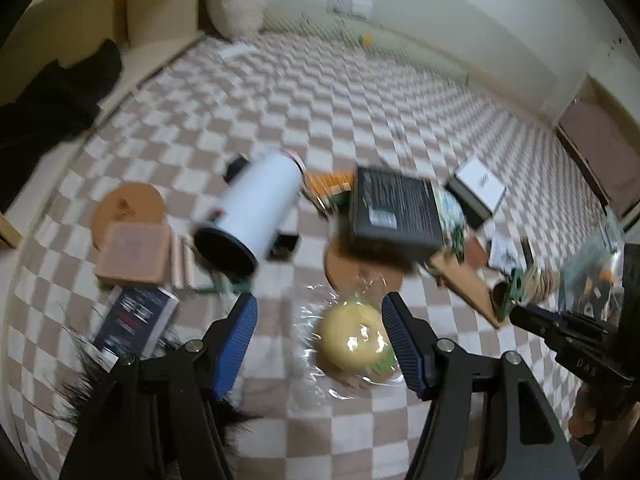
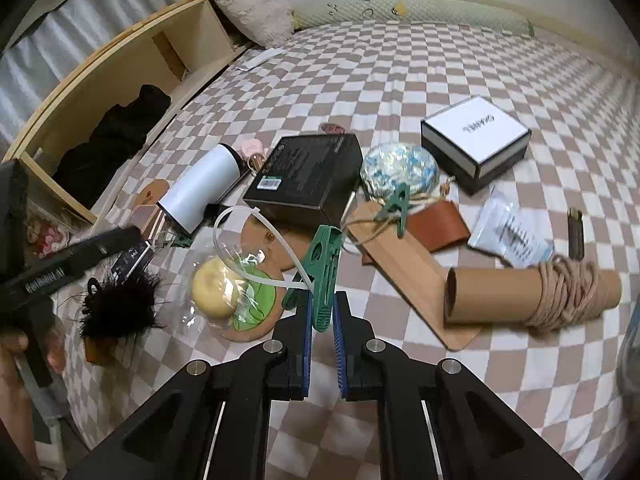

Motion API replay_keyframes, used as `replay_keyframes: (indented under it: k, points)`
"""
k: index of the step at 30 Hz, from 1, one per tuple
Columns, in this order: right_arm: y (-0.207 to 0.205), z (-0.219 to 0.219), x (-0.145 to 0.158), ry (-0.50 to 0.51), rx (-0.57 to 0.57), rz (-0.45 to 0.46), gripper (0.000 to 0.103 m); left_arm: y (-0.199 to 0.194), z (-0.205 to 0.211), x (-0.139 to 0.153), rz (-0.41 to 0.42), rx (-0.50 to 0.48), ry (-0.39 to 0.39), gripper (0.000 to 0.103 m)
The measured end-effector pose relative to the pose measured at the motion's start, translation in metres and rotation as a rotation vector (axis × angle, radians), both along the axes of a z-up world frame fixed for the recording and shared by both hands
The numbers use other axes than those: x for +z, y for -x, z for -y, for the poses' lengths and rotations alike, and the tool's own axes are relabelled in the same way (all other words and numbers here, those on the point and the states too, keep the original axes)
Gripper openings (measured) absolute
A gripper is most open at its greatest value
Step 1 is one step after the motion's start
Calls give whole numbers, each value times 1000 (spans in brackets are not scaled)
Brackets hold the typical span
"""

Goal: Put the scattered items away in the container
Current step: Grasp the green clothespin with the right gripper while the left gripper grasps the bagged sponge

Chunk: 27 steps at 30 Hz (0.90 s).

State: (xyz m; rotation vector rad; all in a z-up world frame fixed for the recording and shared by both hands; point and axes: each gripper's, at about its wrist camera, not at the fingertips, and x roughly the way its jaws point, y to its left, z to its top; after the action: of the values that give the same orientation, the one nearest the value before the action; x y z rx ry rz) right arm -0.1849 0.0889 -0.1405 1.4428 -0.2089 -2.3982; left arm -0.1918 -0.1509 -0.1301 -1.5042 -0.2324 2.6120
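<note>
In the left wrist view my left gripper (image 1: 320,336) is open and points down at the checked bedspread. A yellow round item in clear wrap (image 1: 352,340) lies on the cover between its blue pads (image 1: 240,332), which do not press on it; the right pad stands close beside it. The same wrapped item (image 2: 216,288) lies on a cork coaster in the right wrist view. My right gripper (image 2: 323,308) is shut on a green clothes peg (image 2: 324,276), held above the bed. A white cable tie (image 2: 256,248) loops by the peg.
Scattered on the bed are a white bottle (image 2: 200,188), a black box (image 2: 308,176), a white-lidded box (image 2: 476,136), a cardboard tube wound with rope (image 2: 532,296), a wooden board (image 2: 412,272), a second green peg (image 2: 396,208) and a black fluffy item (image 2: 116,308). A wooden shelf (image 2: 120,64) runs along the left.
</note>
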Motion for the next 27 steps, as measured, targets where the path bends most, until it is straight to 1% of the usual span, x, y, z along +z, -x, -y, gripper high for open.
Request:
replay_keyframes:
  k: [3,6,8,11,15,18,20,24,27]
  points:
    - [-2,1,-8,16,2,18,11,6,-10,-17,76,1,-19,65]
    - [-2,4,-14,38,7,35,11,10,-19,-34,133,7,1,65]
    - [-2,7,-19,55,12,47,11,12,-21,-42,156,6,7,65]
    - [1,17,-26,117,29,83,11,15,-20,-50,178,14,2,65]
    - [7,36,-40,189,66,145,11,18,-12,-53,180,34,-21,65]
    - [8,52,-48,179,100,157,11,20,-4,-53,170,58,-44,65]
    - [9,61,-53,159,118,161,11,22,0,-55,173,67,-74,65]
    - [11,72,-65,99,126,165,11,24,3,-62,185,81,-121,65]
    - [12,75,-77,73,127,187,11,26,0,-66,196,71,-139,65]
